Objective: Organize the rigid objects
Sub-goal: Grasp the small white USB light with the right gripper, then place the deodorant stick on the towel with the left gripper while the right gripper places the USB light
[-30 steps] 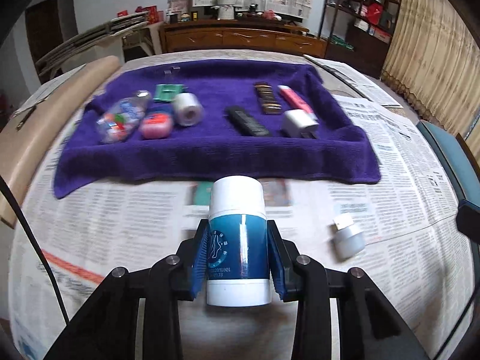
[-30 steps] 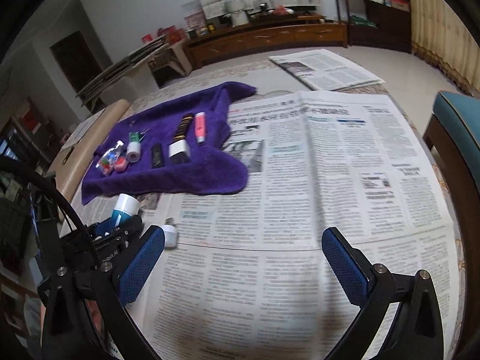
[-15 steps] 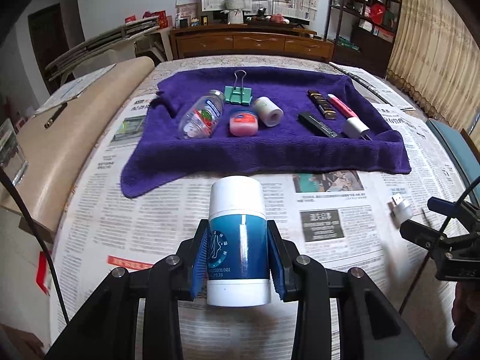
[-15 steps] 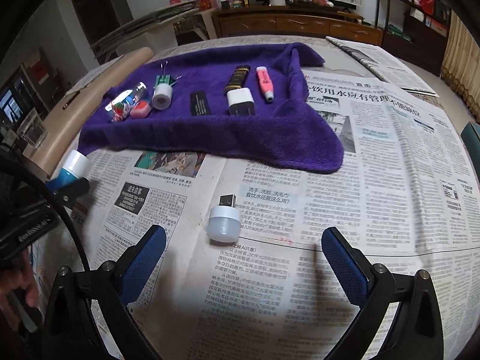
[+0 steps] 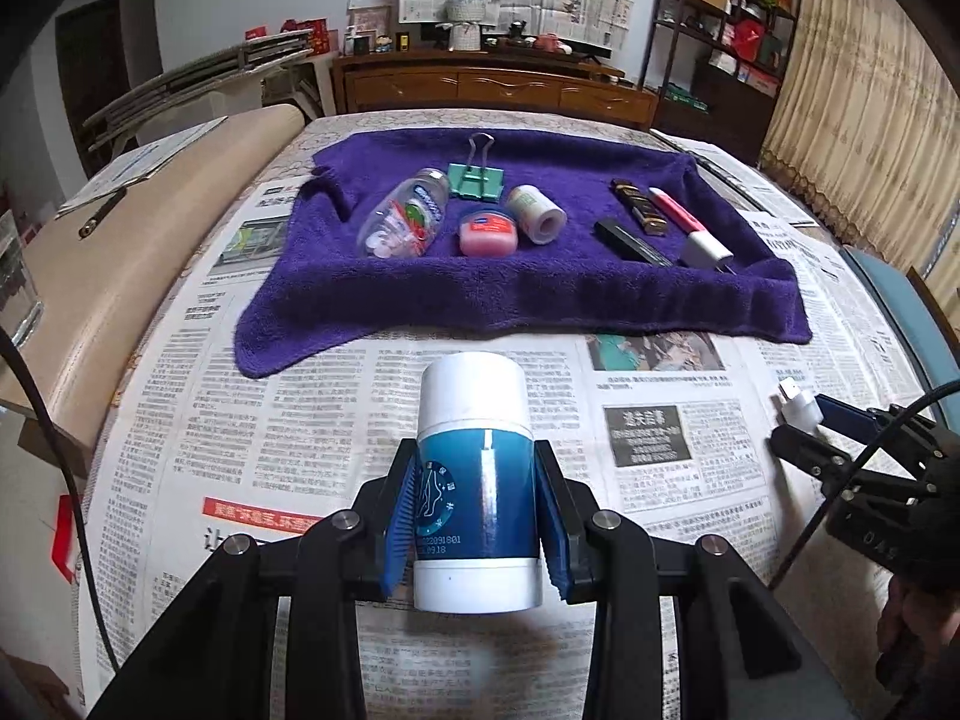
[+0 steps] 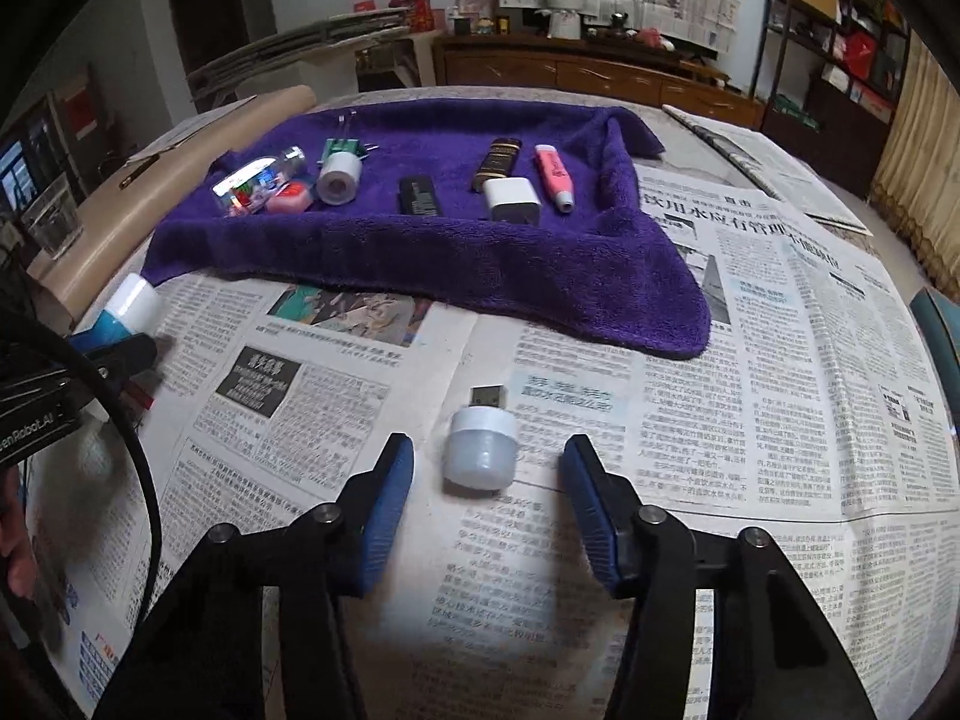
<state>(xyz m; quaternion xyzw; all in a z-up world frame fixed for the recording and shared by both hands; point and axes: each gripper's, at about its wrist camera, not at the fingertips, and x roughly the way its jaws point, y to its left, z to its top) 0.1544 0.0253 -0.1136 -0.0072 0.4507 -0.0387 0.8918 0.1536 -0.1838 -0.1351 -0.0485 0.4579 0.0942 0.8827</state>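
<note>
Gripping the blue tube (image 5: 477, 483) tight by its middle, the left gripper (image 5: 477, 507) holds it up over the newspaper (image 5: 252, 432), near the towel (image 5: 522, 294), likely so it can join the small things lined up there. The right gripper (image 6: 483, 525) sits low with its jaws wide apart, the little USB light (image 6: 482, 450) lying on the paper between them, not touched yet.

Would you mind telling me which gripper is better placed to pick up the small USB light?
Right gripper: open, its fingers straddle the USB light. The left gripper holds the blue bottle.
</note>
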